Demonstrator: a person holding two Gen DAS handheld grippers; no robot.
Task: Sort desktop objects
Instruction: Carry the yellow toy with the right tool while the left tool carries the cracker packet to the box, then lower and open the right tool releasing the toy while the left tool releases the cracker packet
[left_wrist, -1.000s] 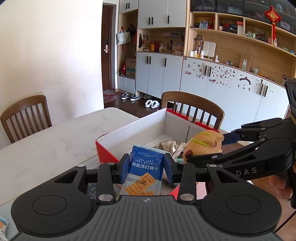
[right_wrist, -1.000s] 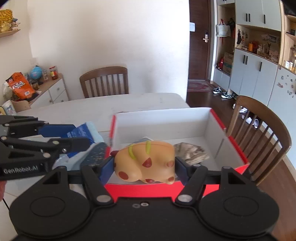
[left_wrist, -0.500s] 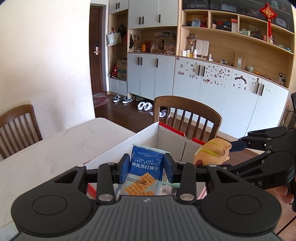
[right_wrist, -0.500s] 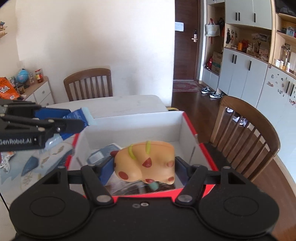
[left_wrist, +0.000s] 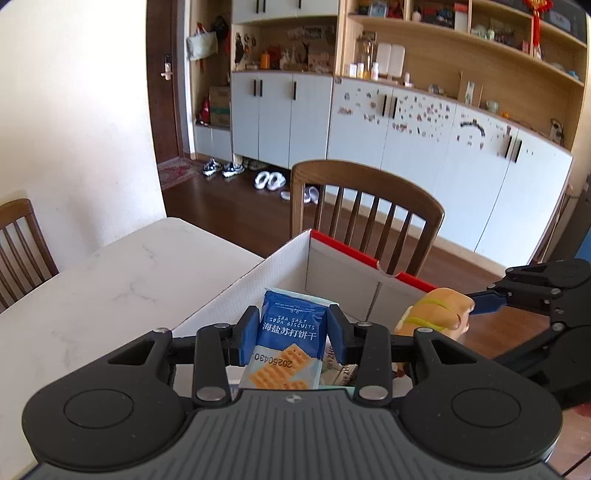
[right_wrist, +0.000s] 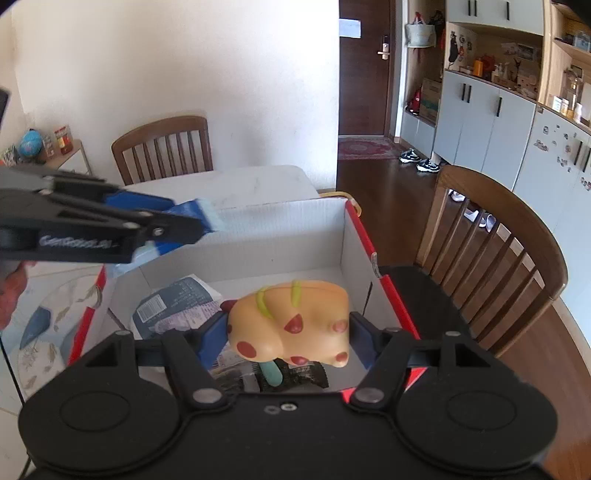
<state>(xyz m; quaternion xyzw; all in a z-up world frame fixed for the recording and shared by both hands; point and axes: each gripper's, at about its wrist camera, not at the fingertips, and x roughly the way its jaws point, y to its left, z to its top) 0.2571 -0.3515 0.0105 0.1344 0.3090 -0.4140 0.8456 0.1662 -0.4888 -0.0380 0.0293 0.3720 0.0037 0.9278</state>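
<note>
We have the blue soda biscuit packet (left_wrist: 291, 339) clamped upright in our left claw (left_wrist: 293, 338), hanging over the near left part of the open red-and-white box (left_wrist: 332, 269). Our right claw (right_wrist: 286, 332) is closed on the orange spotted toy (right_wrist: 291, 321), which hangs over the middle of the same box, its teal stem pointing down. Below the toy lie things already in the box: a grey-blue printed pouch (right_wrist: 177, 306) toward the left and a dark wrapper (right_wrist: 299, 376) at the near edge. The box sits at the right end of the white worktop (left_wrist: 110, 280), with a wooden chair (left_wrist: 369, 206) just beyond its far wall and a patterned mat (right_wrist: 48, 332) to its left.

We judge this the drop step, with both items carried over the box and neither yet released. Next we would lower each claw a little into the box and open it, choosing bare floor on the far side so the toy does not land on the pouch
</note>
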